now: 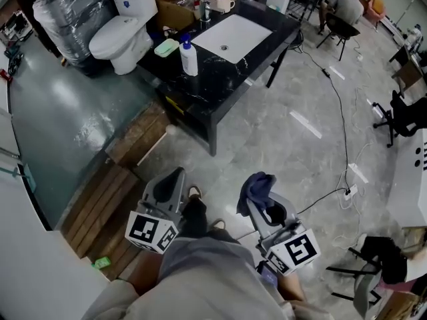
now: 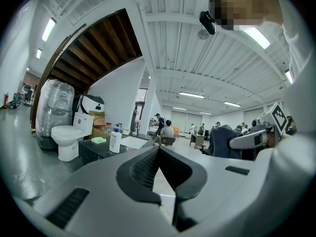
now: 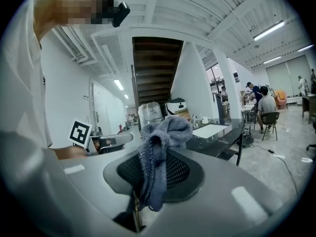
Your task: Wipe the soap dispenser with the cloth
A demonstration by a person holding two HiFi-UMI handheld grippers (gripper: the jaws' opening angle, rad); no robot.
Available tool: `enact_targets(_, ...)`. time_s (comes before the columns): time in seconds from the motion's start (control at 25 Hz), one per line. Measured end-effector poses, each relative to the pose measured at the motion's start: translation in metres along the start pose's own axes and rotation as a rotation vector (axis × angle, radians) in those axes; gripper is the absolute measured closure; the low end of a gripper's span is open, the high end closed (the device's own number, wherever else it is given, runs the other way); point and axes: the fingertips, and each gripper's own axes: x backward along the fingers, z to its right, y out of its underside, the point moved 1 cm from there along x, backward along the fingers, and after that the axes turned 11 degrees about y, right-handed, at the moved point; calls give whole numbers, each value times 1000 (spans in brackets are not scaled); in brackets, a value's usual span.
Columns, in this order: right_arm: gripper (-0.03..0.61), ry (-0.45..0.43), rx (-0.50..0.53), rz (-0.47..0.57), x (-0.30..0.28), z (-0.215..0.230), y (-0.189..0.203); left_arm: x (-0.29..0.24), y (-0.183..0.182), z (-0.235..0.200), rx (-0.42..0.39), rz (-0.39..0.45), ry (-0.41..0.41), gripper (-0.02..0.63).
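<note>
The soap dispenser [image 1: 189, 57], a white pump bottle with a blue top, stands on the black counter [image 1: 220, 79] left of the white sink; it also shows small and far off in the left gripper view [image 2: 115, 139]. My right gripper [image 1: 259, 191] is shut on a blue-grey cloth [image 1: 257, 186], which bunches up over the jaws in the right gripper view [image 3: 160, 147]. My left gripper [image 1: 171, 182] is shut with nothing between its jaws [image 2: 159, 154]. Both grippers hang close to the person's body, well short of the counter.
A green soap dish [image 1: 167, 47] lies beside the dispenser, and the sink basin [image 1: 232, 37] is set into the counter. A white toilet [image 1: 123, 32] and a wrapped bundle [image 1: 70, 15] stand to the left. Wooden steps [image 1: 110, 205] lie left of me. A cable [image 1: 340, 112] runs across the floor.
</note>
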Motion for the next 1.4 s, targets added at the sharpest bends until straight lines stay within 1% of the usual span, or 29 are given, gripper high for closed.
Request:
enact_targets(0.44,506,-29,18,-12,-90,3,-27,-29,-16,-80,24,-3,-29,607)
enact_targets(0.76,506,-41,52,-11,-152,-2,-54,-49,-34,-138,36,36,-18,607)
enact_targets(1.12,506,-42,86,9,-203,-13,-77,-59,-52,-183,35,70,5,607)
enact_targets(1.4,505,-34,96,12,-223,-19,-82,-64,-61,-201,25,71,33,607)
